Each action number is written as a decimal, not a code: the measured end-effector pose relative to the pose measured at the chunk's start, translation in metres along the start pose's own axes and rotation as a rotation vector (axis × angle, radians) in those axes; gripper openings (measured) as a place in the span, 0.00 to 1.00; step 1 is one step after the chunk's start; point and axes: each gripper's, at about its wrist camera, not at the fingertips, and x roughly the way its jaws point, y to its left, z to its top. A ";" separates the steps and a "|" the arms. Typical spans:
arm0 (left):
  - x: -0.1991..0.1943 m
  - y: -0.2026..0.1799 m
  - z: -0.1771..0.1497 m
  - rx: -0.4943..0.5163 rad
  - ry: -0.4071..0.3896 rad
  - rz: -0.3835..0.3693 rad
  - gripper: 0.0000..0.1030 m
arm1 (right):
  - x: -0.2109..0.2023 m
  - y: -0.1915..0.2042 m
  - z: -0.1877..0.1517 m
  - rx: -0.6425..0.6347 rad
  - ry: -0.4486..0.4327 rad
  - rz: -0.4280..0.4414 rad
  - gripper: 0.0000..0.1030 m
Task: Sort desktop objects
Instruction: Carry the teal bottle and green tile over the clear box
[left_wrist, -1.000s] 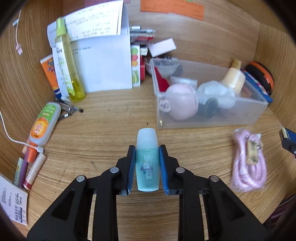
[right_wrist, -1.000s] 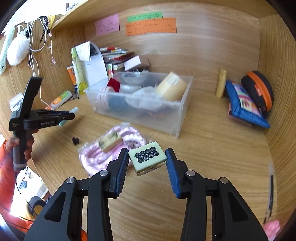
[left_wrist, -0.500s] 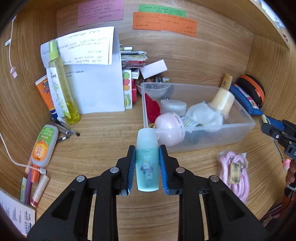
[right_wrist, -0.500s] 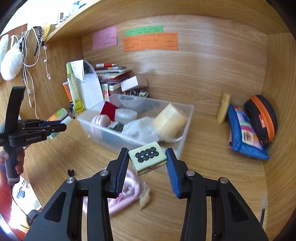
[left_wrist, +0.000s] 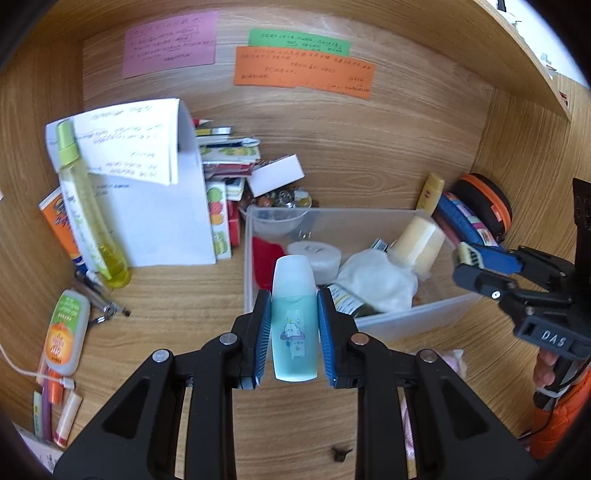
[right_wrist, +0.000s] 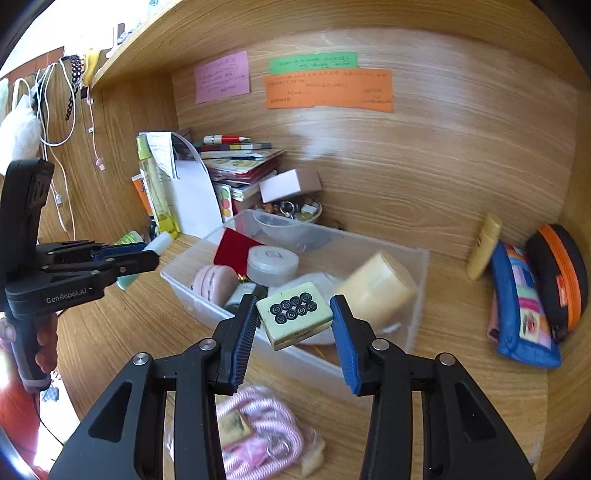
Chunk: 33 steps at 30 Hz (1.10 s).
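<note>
Both loads carried up over the clear bin, ready to drop.

Left wrist view: my left gripper (left_wrist: 294, 325), jaws clenched on the teal bottle (left_wrist: 294, 317), has risen from the desk (left_wrist: 177, 302); the clear bin (left_wrist: 406, 317) now sits at twelve o'clock. "DAS" reads on my right gripper (left_wrist: 466, 255) at three o'clock.

Right wrist view: jaws grasping the mahjong tile (right_wrist: 294, 315), arrived above the bin (right_wrist: 417, 295). "GenRobot.AI" shows at nine o'clock.
</note>
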 end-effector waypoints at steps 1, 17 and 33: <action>0.002 -0.002 0.003 0.004 -0.002 -0.006 0.23 | 0.003 0.001 0.003 -0.002 0.002 0.003 0.36; 0.033 -0.016 0.025 0.035 0.020 -0.045 0.23 | 0.038 -0.004 0.030 -0.002 0.035 0.013 0.36; 0.070 -0.018 0.025 0.039 0.084 -0.070 0.23 | 0.087 -0.013 0.028 0.027 0.118 0.027 0.36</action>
